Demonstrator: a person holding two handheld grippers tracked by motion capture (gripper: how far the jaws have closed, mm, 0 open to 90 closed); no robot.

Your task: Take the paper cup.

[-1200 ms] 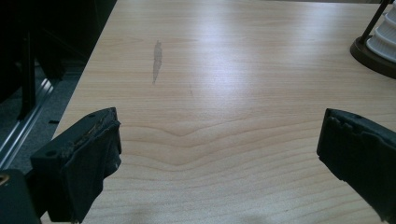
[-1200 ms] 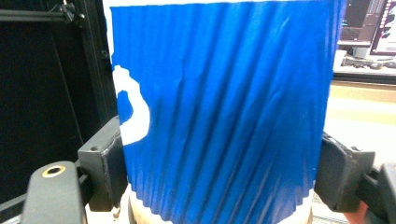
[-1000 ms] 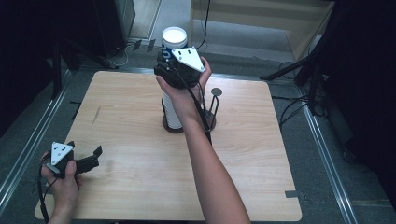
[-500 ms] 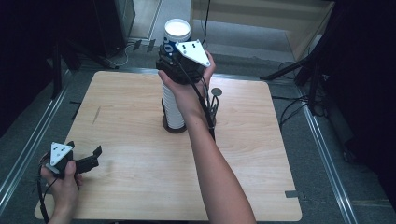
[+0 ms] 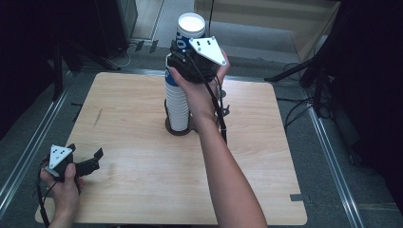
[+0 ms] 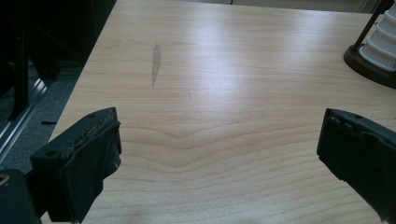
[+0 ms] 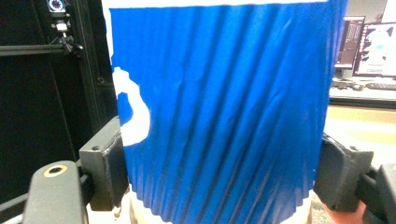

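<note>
Your right gripper [image 5: 186,57] jaws pinch the blue cup [image 7: 224,107]; it's light and crushable, so squeeze its ribbed wall gently.

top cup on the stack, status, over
Right claw shut on blue cup, lifting it. Left claw open, idle over table. Nothing in the way.

From where I steer, the table [image 5: 142,190] lies bare from six round to nine o'clock. The cup stack [image 5: 177,107] on its dark holder [image 5: 179,131] blocks the centre toward twelve, with my right forearm [image 5: 223,171] across five o'clock.
</note>
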